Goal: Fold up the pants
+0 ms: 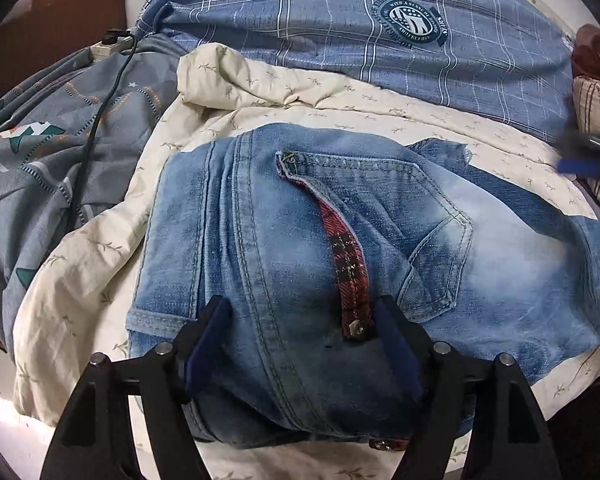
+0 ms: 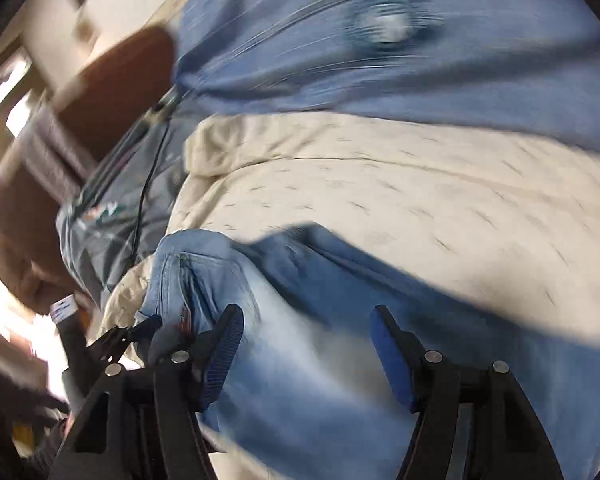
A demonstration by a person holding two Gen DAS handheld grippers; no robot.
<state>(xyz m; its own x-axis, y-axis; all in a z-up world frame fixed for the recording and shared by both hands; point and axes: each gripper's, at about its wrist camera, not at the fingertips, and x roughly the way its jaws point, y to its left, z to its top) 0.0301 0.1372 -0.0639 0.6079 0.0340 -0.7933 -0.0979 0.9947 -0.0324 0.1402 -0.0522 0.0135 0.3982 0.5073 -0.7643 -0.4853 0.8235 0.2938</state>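
While folded into a thick stack on the cream quilt [image 1: 100, 248], one pair of jeans [image 1: 380, 248]; sharp from the left wrist, back pocket [image 1: 432, 240] and plaid-lined flap [image 1: 348, 264] plain, streaked with blur from the right. Left gripper [image 1: 298, 320] spread wide astride the stack's near edge, pinching nothing. Right gripper [image 2: 308, 328] equally wide above the denim, empty. Beyond: one blue checked pillow [image 1: 340, 20], one black cable [image 1: 96, 128]
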